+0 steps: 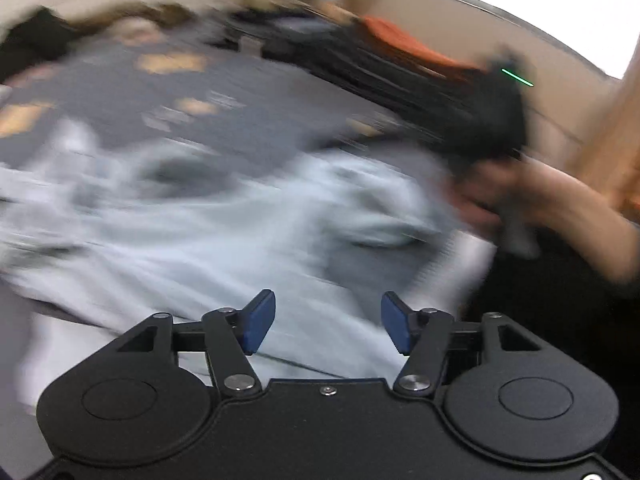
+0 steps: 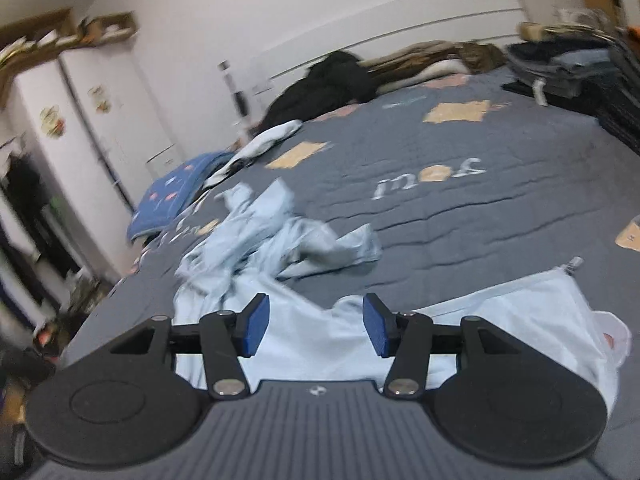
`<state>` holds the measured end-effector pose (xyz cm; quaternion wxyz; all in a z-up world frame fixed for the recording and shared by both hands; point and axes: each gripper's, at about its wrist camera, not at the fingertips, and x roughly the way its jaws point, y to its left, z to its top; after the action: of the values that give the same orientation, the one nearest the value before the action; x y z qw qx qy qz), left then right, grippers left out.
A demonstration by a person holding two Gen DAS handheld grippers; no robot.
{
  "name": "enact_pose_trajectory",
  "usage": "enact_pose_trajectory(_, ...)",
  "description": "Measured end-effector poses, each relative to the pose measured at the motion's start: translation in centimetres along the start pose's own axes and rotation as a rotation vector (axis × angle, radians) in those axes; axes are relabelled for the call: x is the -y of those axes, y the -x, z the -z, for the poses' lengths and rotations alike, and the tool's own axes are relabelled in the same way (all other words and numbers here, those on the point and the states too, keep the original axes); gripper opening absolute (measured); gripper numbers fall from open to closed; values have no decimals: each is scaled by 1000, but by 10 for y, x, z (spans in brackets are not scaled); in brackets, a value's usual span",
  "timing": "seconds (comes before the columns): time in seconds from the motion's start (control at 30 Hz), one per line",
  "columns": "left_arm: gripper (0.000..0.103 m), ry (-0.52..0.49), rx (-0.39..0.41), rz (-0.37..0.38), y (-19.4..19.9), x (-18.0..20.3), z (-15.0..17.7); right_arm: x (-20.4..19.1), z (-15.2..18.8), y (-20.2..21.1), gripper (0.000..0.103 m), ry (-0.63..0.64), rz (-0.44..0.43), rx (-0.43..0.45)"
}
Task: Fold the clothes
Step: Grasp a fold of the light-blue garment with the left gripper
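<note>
A pale blue garment (image 2: 304, 340) lies crumpled on the grey quilted bed (image 2: 480, 208), with a bunched part (image 2: 280, 240) farther out. My right gripper (image 2: 316, 324) hovers just above its near part, open, with nothing between the blue pads (image 2: 256, 326). The left wrist view is heavily motion-blurred. In it the same pale garment (image 1: 200, 232) spreads across the bed (image 1: 160, 92) below my left gripper (image 1: 328, 320), which is open and empty. At the right of that view a person's hand (image 1: 520, 196) holds the other black gripper body (image 1: 500, 120).
A black garment (image 2: 324, 84) and brown bedding (image 2: 432, 56) lie at the bed's far end. Stacked folded clothes (image 2: 568, 68) sit at the far right. A blue patterned cloth (image 2: 176, 196) hangs off the left edge. White wardrobes (image 2: 80, 120) stand left, past the floor clutter.
</note>
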<state>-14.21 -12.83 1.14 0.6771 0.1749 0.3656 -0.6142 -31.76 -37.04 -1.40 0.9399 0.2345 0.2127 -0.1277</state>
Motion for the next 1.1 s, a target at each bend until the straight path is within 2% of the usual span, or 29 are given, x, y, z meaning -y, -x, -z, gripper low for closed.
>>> enact_pose_trajectory(0.13,56,168,42,-188,-1,-78,-14,-26,7,-8,51,84,-92,-41)
enact_pose_trajectory(0.17,55,221,42,-213,-3,-95,-15,-34,10,-11,52,117,-109,-57)
enact_pose_trajectory(0.23,54,312,36,-229,-14,-121,-16,-53,19,-20,52,180,-141,-99)
enact_pose_trajectory(0.37,54,378,20,-262,-30,-145,-20,-82,39,-36,55,273,-194,-175)
enact_pose_trajectory(0.5,54,451,1,-224,-43,-160,-21,-95,57,-57,56,370,-132,-247)
enact_pose_trajectory(0.7,54,434,2,-181,-60,-152,-23,-95,65,-78,57,345,-112,-302)
enact_pose_trajectory(0.73,48,433,4,-178,-62,-151,-23,-96,66,-81,58,332,-115,-316)
enact_pose_trajectory(0.77,34,432,6,-174,-64,-150,-22,-97,68,-83,60,319,-119,-331)
enact_pose_trajectory(0.83,20,424,7,-176,-67,-148,-23,-102,69,-91,61,279,-136,-359)
enact_pose_trajectory(0.9,20,406,3,-207,-64,-148,-26,-111,75,-96,62,298,-132,-363)
enact_pose_trajectory(1.03,21,369,-1,-269,-56,-147,-33,-120,88,-100,62,424,-55,-354)
enact_pose_trajectory(1.1,26,341,-23,-282,-58,-145,-36,-116,91,-104,62,423,-38,-361)
